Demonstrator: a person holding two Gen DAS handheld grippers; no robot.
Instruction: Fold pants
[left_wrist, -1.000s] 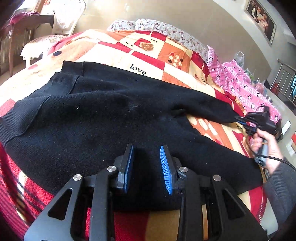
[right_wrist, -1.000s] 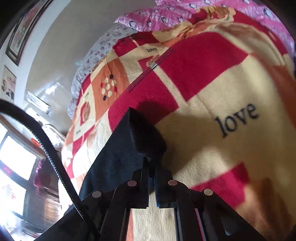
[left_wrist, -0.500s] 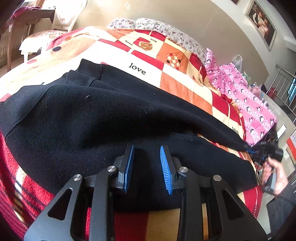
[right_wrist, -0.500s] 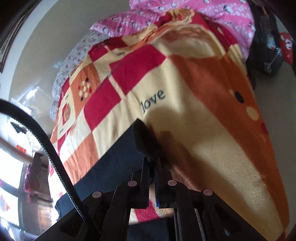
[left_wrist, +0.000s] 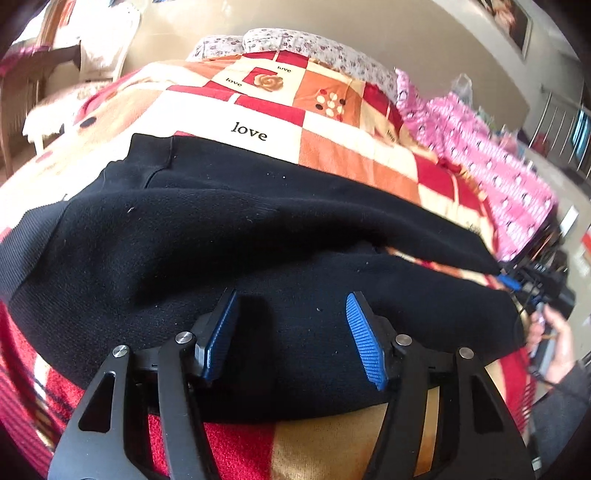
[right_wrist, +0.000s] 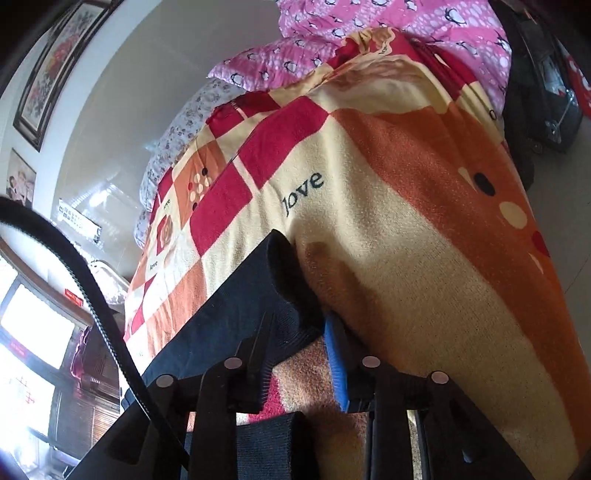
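Black pants (left_wrist: 221, 236) lie spread across a patchwork "love" blanket (left_wrist: 332, 155) on a bed, with one leg folded over the other. My left gripper (left_wrist: 291, 310) is open, its blue pads wide apart over the near edge of the pants, holding nothing. In the right wrist view, my right gripper (right_wrist: 295, 332) is open at the cuff end of a pant leg (right_wrist: 258, 291). The cuff lies between and over the blue pads (right_wrist: 338, 369), which are apart. The right gripper and the hand holding it also show in the left wrist view at the far right (left_wrist: 543, 291).
A pink penguin-print quilt (left_wrist: 480, 147) lies bunched on the far right side of the bed. Floral pillows (left_wrist: 295, 40) sit at the head. A chair (left_wrist: 44, 74) stands to the left of the bed. A dark bag (right_wrist: 546, 92) sits on the floor beyond the bed's edge.
Both grippers have opened: the left jaws spread wide over the pants, and the right jaws parted from the cuff they pinched. The far pant leg now lies over the near one.
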